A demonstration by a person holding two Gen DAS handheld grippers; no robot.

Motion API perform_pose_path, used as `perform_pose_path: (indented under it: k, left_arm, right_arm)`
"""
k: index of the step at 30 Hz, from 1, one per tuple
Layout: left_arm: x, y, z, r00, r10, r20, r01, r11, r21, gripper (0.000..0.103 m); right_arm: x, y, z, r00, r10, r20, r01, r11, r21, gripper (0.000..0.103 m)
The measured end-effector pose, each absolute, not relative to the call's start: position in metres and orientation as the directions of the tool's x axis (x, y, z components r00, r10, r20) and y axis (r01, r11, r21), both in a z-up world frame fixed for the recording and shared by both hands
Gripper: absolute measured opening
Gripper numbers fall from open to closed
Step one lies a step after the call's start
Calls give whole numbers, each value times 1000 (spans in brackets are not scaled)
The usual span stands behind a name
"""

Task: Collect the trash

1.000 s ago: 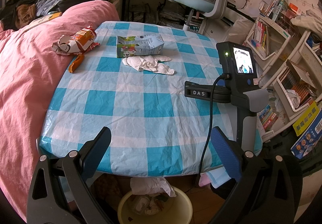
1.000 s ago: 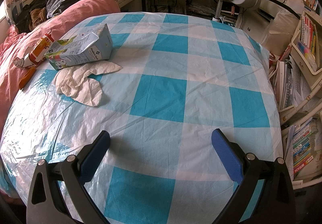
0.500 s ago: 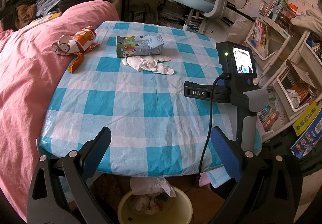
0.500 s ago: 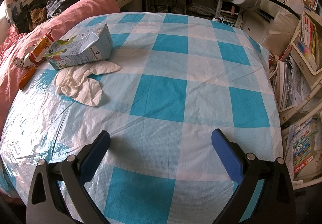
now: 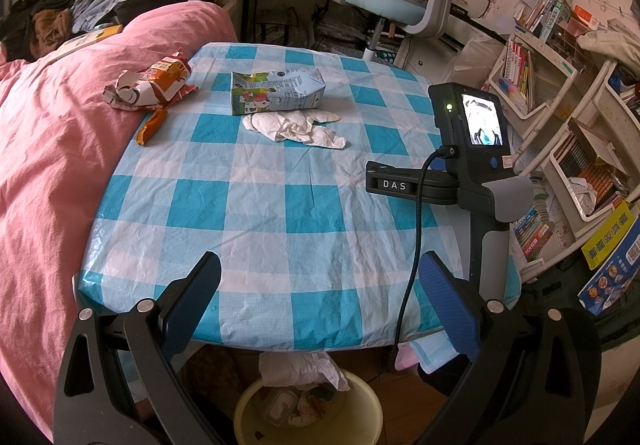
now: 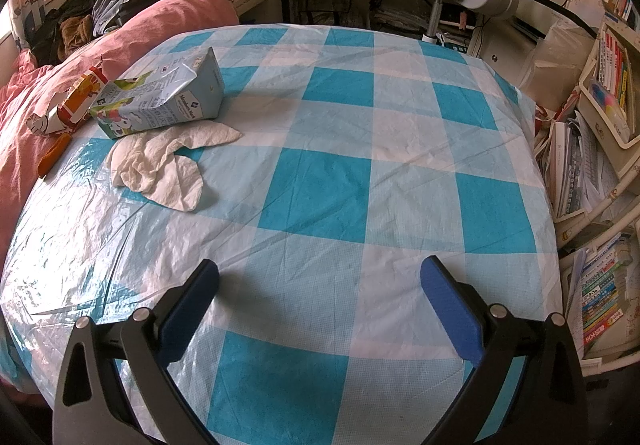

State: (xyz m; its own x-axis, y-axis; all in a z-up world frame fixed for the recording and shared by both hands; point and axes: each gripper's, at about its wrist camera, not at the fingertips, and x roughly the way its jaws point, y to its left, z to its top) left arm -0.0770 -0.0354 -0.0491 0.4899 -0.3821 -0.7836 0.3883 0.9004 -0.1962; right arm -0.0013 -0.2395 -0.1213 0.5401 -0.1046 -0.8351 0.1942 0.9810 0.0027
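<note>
Blue-padded tools [image 5: 320, 301] [image 6: 320, 299] level (both agape)

left farther back, right nearer (shared table [image 5: 280, 213])

Bare checked tablecloth [image 6: 320, 181] ahead, milk carton [image 6: 160, 101] and crumpled tissue [image 6: 164, 161] crowding far-left corner

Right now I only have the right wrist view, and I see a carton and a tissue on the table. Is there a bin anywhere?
Observer: Yes, a yellow bin stands on the floor below the near edge of the table.
Operator: Anything in it yet?
Observer: Yes, some crumpled tissue is draped over its rim.
Operator: And the left gripper?
Observer: The left gripper is open and empty, above that near edge.
</note>
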Motion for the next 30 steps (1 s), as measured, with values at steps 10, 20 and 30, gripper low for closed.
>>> perform_pose_path:
  k: [10, 20, 30]
  left_arm:
    - [-84, -44, -43, 538, -344, -770, 412, 904, -116, 96]
    - [-59, -20, -59, 494, -309, -813, 313, 935, -166, 96]
    - [-31, -22, -72, 526, -225, -820, 234, 965, -115, 96]
  right_arm:
    - [-1, -240, -121, 540, -105, -835, 195, 981, 2, 96]
    - [-1, -239, -121, 540, -105, -835, 195, 981, 2, 96]
    - [-1, -239, -121, 539, -106, -836, 196, 981, 2, 96]
